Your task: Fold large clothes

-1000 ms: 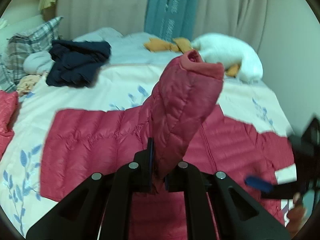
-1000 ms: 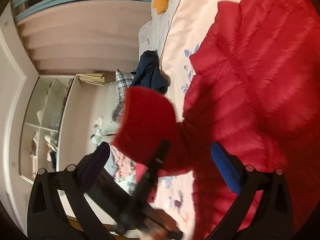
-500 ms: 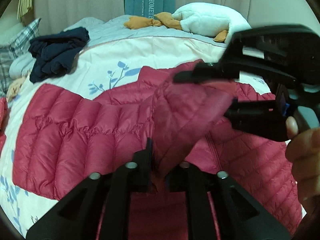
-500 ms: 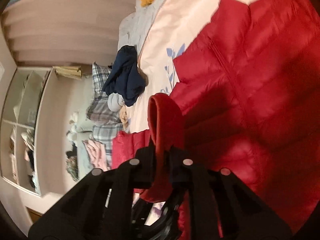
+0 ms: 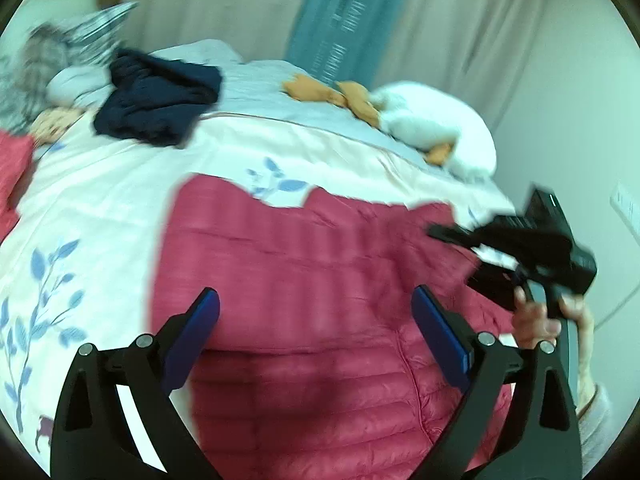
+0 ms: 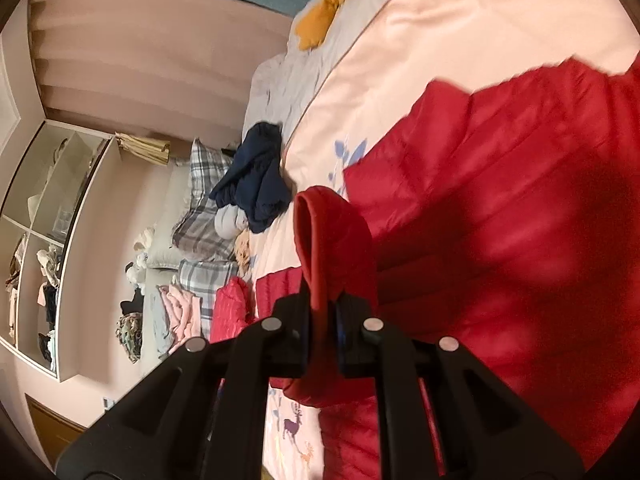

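A red quilted puffer jacket (image 5: 320, 280) lies spread on the bed, also filling the right of the right wrist view (image 6: 500, 200). My left gripper (image 5: 316, 300) hovers over its middle, jaws opening wide, nothing between the blue pads. My right gripper (image 6: 322, 320) is shut on the red sleeve cuff (image 6: 332, 240), which stands up out of its jaws. In the left wrist view the right gripper (image 5: 520, 248) shows at the right edge, held by a hand (image 5: 536, 320).
A pink floral bedspread (image 5: 100, 200) covers the bed. A navy garment (image 5: 156, 100), plaid pillows (image 6: 204, 208), a white and orange plush (image 5: 432, 124) and another red garment (image 5: 12, 176) lie around. Curtains (image 5: 460, 20) and shelves (image 6: 40, 220) line the walls.
My left gripper let go of the sleeve and opened wide. My right gripper closed on the cuff and carried it off to the right of the left wrist view.
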{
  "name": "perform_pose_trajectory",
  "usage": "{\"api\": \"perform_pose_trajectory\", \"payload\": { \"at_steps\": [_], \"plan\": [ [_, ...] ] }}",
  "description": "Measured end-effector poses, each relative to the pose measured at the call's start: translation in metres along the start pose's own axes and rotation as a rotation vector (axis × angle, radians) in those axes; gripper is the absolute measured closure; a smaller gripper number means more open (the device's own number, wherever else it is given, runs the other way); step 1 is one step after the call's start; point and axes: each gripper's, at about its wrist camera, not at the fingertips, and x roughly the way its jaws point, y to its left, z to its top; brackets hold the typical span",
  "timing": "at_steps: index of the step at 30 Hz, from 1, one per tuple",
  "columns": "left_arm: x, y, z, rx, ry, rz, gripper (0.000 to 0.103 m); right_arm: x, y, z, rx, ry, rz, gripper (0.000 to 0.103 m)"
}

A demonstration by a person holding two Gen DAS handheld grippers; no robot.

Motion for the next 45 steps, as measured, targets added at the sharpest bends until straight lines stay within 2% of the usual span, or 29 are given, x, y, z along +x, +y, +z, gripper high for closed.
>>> {"api": "perform_pose_trajectory", "payload": {
  "at_steps": [4,9,14,22,27,37,43,45],
  "plan": [
    [-0.009,0.029,0.002,-0.068,-0.015,0.054,0.007,-0.023,-0.012,0.004,0.006,-0.041,-0.034,0.093],
    [0.002,0.056,0.001,-0.173,0.026,0.032,0.007,-0.036,-0.027,0.008,0.019,-0.057,-0.065,0.093],
    [0.023,0.066,-0.001,-0.204,0.074,0.018,0.007,-0.046,-0.042,0.011,0.037,-0.080,-0.088,0.093],
    [0.057,0.071,-0.008,-0.259,0.151,-0.094,0.007,-0.050,-0.073,0.015,0.093,-0.108,-0.152,0.093],
    [0.071,0.070,-0.011,-0.274,0.170,-0.134,0.007,-0.046,-0.094,0.013,0.130,-0.106,-0.181,0.093],
    [0.085,0.086,-0.016,-0.386,0.176,-0.267,0.007,-0.045,-0.121,0.007,0.172,-0.089,-0.207,0.091],
    [0.091,0.089,-0.017,-0.406,0.188,-0.263,0.007,-0.048,-0.130,0.007,0.171,-0.103,-0.229,0.091],
    [0.094,0.084,-0.017,-0.380,0.196,-0.247,0.007,-0.046,-0.130,0.007,0.157,-0.098,-0.254,0.091]
  ]
}}
